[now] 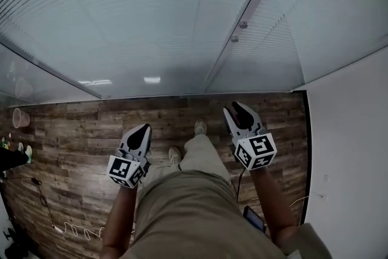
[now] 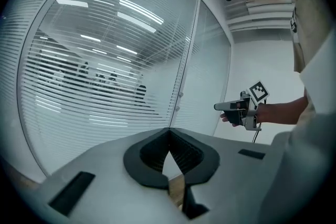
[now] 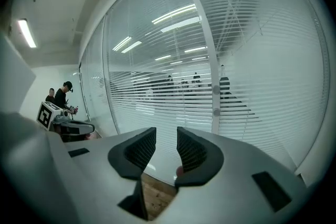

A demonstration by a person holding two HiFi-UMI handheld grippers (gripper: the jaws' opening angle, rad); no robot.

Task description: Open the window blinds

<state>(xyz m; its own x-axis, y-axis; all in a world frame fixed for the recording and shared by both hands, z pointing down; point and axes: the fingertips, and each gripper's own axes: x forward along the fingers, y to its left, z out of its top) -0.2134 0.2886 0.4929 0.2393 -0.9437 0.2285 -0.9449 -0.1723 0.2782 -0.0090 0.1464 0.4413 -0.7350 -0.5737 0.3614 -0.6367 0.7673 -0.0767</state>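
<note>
White slatted blinds hang behind a glass wall, with their slats partly tilted; figures show through them in both gripper views. On the upright frame post between two panes sit two small round knobs. My left gripper points at the glass a short way off, its jaws meeting at the tips with nothing in them. My right gripper is held beside it, nearer the post, its jaws apart and empty. Each gripper shows in the other's view: the right gripper and the left gripper.
I stand on a wood-plank floor facing the glass. A white wall closes the right side. A paper cup lies at the far left and a white cable runs over the floor. Two people stand far off at left.
</note>
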